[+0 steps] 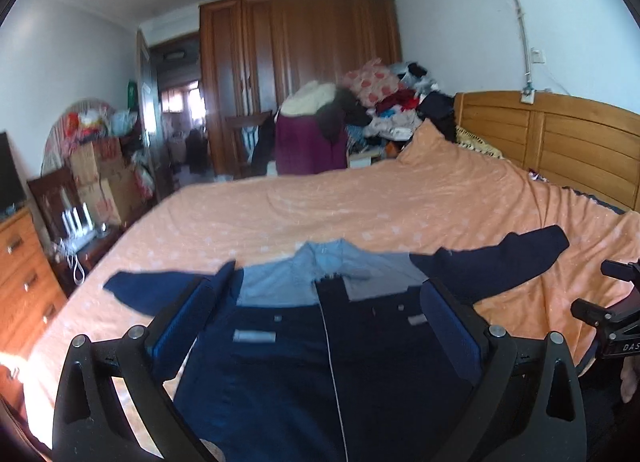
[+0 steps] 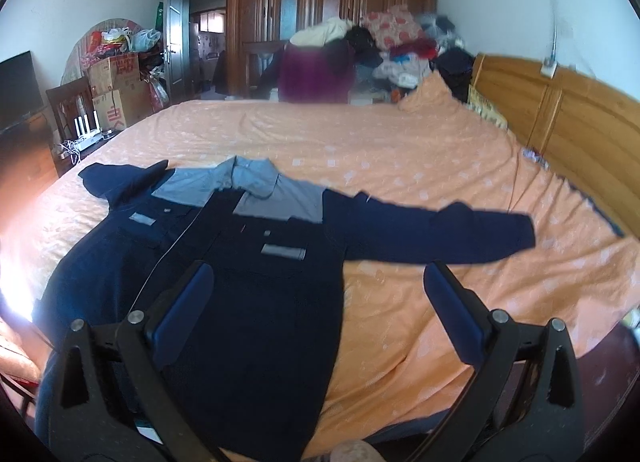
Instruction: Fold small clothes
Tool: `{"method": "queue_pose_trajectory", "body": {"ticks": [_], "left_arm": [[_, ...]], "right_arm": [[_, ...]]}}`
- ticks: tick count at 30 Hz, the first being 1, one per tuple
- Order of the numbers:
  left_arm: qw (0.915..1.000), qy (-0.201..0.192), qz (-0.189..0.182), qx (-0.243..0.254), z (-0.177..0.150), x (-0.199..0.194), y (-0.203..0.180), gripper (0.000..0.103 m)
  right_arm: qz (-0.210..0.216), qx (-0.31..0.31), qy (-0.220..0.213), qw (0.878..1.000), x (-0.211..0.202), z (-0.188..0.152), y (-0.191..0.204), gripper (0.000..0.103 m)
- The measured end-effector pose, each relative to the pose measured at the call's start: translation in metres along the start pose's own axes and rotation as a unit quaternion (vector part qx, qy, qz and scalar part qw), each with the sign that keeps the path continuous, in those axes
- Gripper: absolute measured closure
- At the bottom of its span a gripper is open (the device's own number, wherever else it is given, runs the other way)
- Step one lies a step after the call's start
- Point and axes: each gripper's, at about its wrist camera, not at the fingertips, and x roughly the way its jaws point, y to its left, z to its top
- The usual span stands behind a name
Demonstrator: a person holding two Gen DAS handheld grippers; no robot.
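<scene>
Nearest: left gripper (image 1: pixel 324 294), jaws spread wide, nothing between the pads. It hangs over the chest of the jacket (image 1: pixel 304 350); contact with the cloth cannot be told from this view. Right gripper (image 2: pixel 320 282), also wide open and empty, sits above the jacket's right-hand edge, one finger over dark cloth, the other over bare bedsheet (image 2: pixel 400 166).

Jacket: dark navy, lighter grey-blue shoulders and collar (image 1: pixel 332 258), laid flat and front-up at the near edge of the bed, hem toward the cameras. Both sleeves spread outward; the right sleeve (image 2: pixel 440 230) lies straight across the sheet, the left sleeve (image 1: pixel 140 286) runs shorter toward the bed's side. Front closed, pale line down the middle.

Handling, judged: soft woven cloth, light, limp, will drape and drag rather than hold shape. Not fragile. Sheet beneath is also loose, so a pinch could catch both layers. Best hold looks like the sleeve cuff or the shoulder seam, thin edges the open jaws can close over; the chest is too flat to pinch cleanly.

Farther: headboard (image 2: pixel 560 110) on the right, a heap of mixed clothes (image 1: pixel 384 102) past the bed, wardrobe (image 1: pixel 296 62) behind.
</scene>
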Motion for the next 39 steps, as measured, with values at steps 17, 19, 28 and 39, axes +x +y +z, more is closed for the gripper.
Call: {"method": "queue_pose_trajectory", "body": {"ticks": [17, 19, 28, 39], "left_arm": [[0.9773, -0.201, -0.063, 0.028, 0.046, -0.043, -0.003, 0.000], [0.9840, -0.166, -0.062, 0.021, 0.033, -0.023, -0.009, 0.000], [0.9955, -0.058, -0.073, 0.020, -0.005, 0.075, -0.023, 0.000], [0.9978, -0.028, -0.056, -0.021, -0.017, 0.165, -0.028, 0.000]], "right_arm": [[-0.037, 0.020, -0.067, 0.997, -0.002, 0.022, -0.048, 0.000], [-0.048, 0.024, -0.023, 0.998, 0.021, 0.009, -0.070, 0.000], [-0.055, 0.212, 0.095, 0.971, 0.123, -0.018, -0.267, 0.000], [-0.026, 0.423, 0.144, 0.894, 0.231, -0.064, -0.422, 0.008]]}}
